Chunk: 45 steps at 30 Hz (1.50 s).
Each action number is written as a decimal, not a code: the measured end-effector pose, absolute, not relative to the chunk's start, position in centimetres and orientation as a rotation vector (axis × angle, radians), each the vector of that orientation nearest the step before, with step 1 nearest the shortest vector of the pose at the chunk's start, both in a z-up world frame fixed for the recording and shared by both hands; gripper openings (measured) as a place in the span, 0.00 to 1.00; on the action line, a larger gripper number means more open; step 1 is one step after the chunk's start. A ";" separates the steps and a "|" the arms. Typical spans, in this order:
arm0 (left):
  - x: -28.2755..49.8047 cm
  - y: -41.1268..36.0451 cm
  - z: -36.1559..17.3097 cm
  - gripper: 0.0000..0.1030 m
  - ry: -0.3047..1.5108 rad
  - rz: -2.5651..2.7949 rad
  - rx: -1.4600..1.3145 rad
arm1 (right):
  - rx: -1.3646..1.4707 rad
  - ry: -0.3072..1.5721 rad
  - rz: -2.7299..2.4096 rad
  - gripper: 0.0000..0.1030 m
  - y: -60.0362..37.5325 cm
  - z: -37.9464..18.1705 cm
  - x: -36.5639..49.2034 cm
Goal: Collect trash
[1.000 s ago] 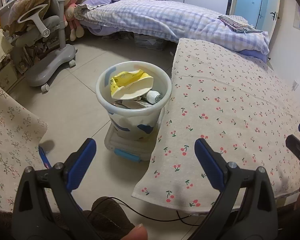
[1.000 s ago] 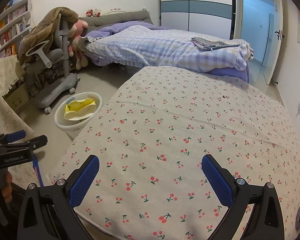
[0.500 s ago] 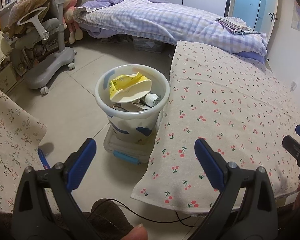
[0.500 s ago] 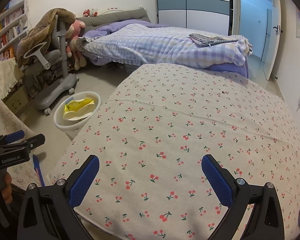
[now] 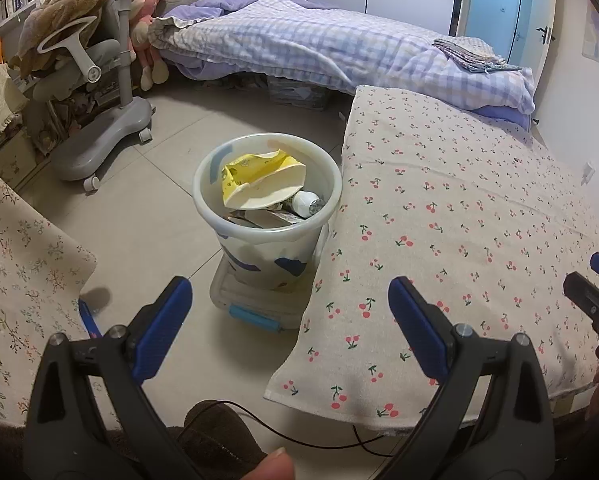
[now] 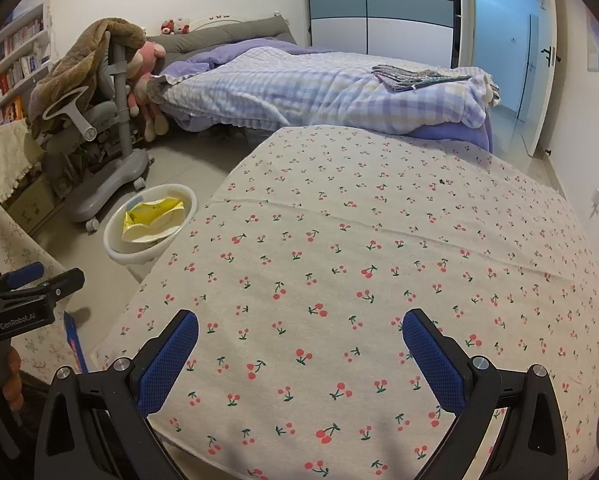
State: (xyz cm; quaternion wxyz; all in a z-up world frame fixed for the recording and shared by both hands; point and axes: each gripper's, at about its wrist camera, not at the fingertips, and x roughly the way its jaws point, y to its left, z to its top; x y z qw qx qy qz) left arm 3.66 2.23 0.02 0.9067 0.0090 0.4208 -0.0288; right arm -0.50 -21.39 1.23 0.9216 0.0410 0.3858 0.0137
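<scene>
**Trash binned, tongs empty**

The left gripper (image 5: 287, 316) and the right gripper (image 6: 299, 346) are both held wide, with nothing between the jaws. The trash is seen inside the white bin (image 5: 265, 228), which stands on the floor against the left edge of the cherry-print table (image 6: 379, 248): a yellow packet (image 5: 259, 178), a small bottle (image 5: 305, 202) and papers. No loose trash is seen on the table, so collection is judged nearly or fully done.
</scene>
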 end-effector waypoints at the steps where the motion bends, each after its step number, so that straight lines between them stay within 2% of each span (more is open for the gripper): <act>1: 3.6 2.2 0.0 0.95 0.868 -0.060 0.019 | 0.084 0.793 0.028 1.00 -21.4 1.2 -0.5; 45: 4.4 2.2 0.7 0.95 0.878 -0.069 0.009 | 0.081 0.757 -0.001 1.00 -21.3 1.9 0.7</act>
